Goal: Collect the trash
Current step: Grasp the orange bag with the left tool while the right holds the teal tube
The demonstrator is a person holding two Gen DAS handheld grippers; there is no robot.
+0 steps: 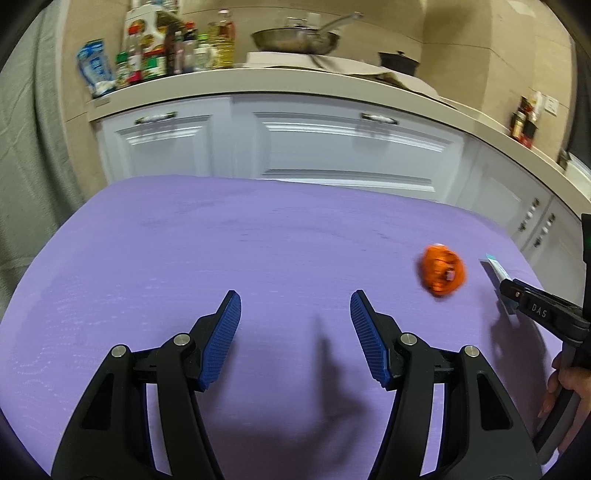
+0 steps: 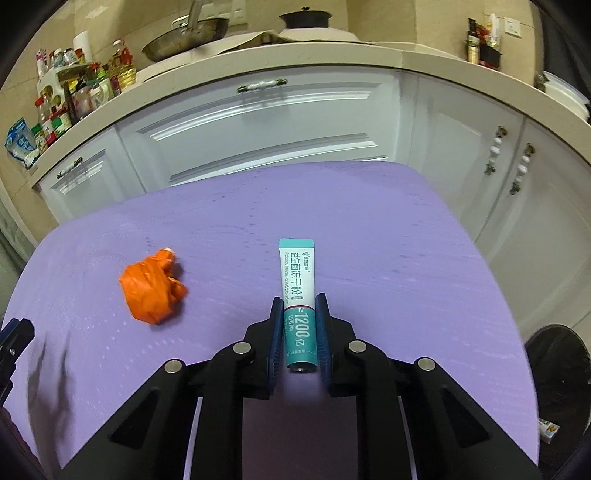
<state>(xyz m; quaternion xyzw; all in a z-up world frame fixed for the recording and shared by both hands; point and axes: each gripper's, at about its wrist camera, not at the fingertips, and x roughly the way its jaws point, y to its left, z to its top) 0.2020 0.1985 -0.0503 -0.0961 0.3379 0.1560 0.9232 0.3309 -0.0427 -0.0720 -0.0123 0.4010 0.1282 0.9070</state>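
Note:
A crumpled orange wrapper (image 1: pixel 442 272) lies on the purple table (image 1: pixel 221 240), right of my left gripper (image 1: pixel 295 308), which is open and empty above the table. The wrapper also shows in the right wrist view (image 2: pixel 151 291), left of my right gripper (image 2: pixel 298 306). My right gripper is shut on a teal and white sachet (image 2: pixel 298 284), which sticks out forward between the fingers. In the left wrist view the right gripper (image 1: pixel 511 291) and the sachet (image 1: pixel 498 271) show at the right edge.
White kitchen cabinets (image 2: pixel 266 129) and a beige counter (image 1: pixel 258 79) with bottles (image 1: pixel 173 51), a pan (image 1: pixel 295 38) and a black pot (image 2: pixel 304 16) stand behind the table. A dark round bin (image 2: pixel 557 365) and a small box (image 2: pixel 548 432) sit low at the right.

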